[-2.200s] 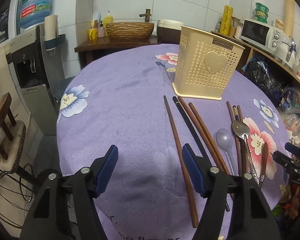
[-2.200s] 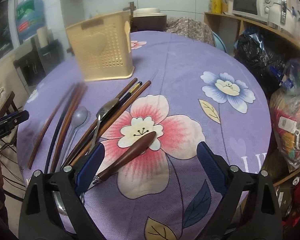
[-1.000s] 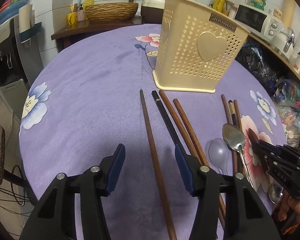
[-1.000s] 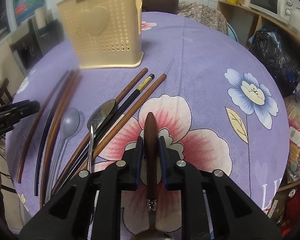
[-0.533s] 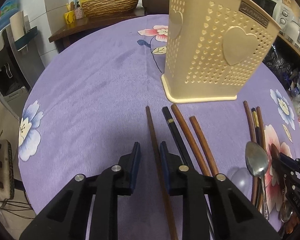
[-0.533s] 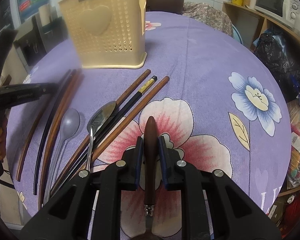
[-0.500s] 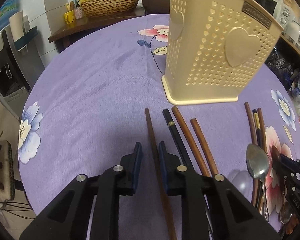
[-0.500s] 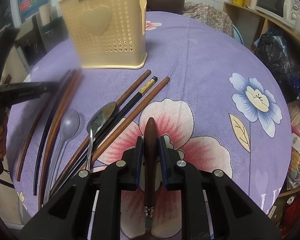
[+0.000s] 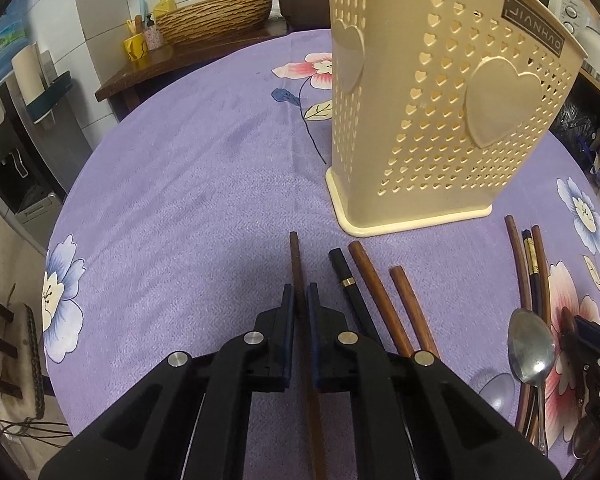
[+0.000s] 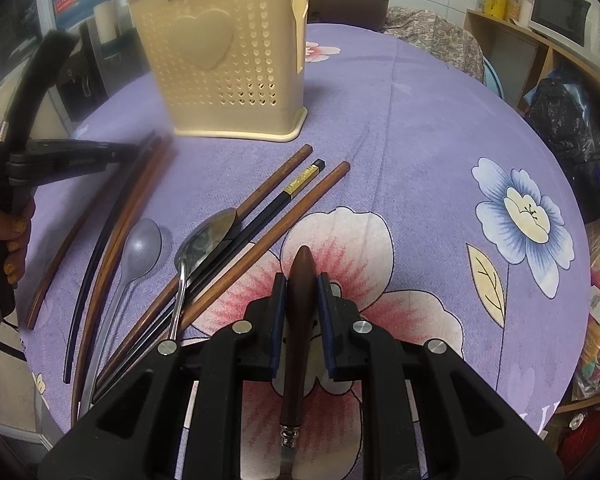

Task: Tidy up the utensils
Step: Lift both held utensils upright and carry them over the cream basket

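Left wrist view: the left gripper (image 9: 299, 300) is seen closed on a brown chopstick (image 9: 295, 258), the leftmost of the sticks laid on the purple cloth (image 9: 188, 184). Its jaws have just been closing, and the stick is now pinched between the blue pads, with its far end projecting toward the cream holder (image 9: 440, 120). Just beside it lie a black chopstick (image 9: 350, 288) and two more brown ones; further right another group of sticks, a steel spoon (image 9: 530, 344) and a grey spoon (image 9: 496, 392) are seen.

From the right wrist view, the right gripper (image 10: 301, 292) is seen clamped on the dark wooden handle (image 10: 300, 280) of a utensil whose metal end runs under the gripper body; what kind of utensil it is cannot be told. The holder (image 10: 220, 64) stands upright at the far side of the table, apart from both tools.

The step in hand is judged to be the grasp: both utensils are gripped, but neither appears lifted yet, and nothing can be seen inside the holder. Next, each piece would need to be raised clear of its neighbours, tipped toward vertical, and lowered through the holder's open top. With the stick held near one end, its long free length may swing or drag the adjacent sticks.
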{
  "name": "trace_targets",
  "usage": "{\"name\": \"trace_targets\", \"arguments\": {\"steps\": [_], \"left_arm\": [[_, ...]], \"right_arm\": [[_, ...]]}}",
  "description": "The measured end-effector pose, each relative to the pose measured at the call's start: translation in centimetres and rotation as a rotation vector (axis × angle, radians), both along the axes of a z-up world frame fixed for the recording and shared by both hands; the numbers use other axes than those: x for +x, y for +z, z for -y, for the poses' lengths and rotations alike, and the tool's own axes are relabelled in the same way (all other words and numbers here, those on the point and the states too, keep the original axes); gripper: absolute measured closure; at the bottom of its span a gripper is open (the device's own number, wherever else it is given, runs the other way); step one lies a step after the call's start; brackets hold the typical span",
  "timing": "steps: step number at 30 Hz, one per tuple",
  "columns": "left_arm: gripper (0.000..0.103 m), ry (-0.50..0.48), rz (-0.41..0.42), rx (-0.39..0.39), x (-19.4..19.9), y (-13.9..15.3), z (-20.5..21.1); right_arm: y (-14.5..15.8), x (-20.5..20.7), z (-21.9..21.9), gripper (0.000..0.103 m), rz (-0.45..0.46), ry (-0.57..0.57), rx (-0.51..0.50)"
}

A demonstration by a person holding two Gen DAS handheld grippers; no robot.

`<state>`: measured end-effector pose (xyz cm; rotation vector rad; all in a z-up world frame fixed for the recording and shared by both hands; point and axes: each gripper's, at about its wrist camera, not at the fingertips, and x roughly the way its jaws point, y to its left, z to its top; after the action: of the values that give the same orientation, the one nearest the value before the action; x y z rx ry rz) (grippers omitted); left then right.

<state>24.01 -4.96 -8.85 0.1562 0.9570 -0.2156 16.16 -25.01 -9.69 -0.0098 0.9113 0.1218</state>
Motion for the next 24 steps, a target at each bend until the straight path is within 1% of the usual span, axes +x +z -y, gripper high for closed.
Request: {"name": "trace_targets", "arguments": {"steps": [4, 7, 11, 13, 16, 20, 24], "left_arm": [[0.096, 0.008, 0.009, -0.034, -0.1, 0.5, -0.3], [0.096, 0.015, 0.038, -0.073, -0.6, 1.8, -1.0], [0.096, 0.019, 0.106, -0.136, -1.8, 4.8, -2.2], [0.096, 0.027, 0.162, -0.182, -3.0, 7.0, -3.1], [0.096, 0.026, 0.228, -0.229, -4.5, 9.5, -3.8], [0.096, 0.016, 0.299, -0.257, -6.5, 12.0, -4.3], [0.096, 0.011, 0.329, -0.287, -7.1, 13.4, -5.1]], "right_arm": [[0.4, -0.2, 0.5, 0.086, 0.017, -0.008, 0.023], [1.2, -0.7, 0.9, 0.086, 0.047, -0.009, 0.036], [3.0, -2.0, 1.6, 0.086, 0.097, -0.006, 0.051], [3.8, -2.6, 2.0, 0.086, 0.119, -0.006, 0.059], [5.2, -3.6, 2.7, 0.087, 0.152, -0.001, 0.082], [7.3, -4.6, 3.3, 0.087, 0.195, 0.003, 0.103], [8.9, -5.4, 3.8, 0.087, 0.23, 0.007, 0.115]]}}
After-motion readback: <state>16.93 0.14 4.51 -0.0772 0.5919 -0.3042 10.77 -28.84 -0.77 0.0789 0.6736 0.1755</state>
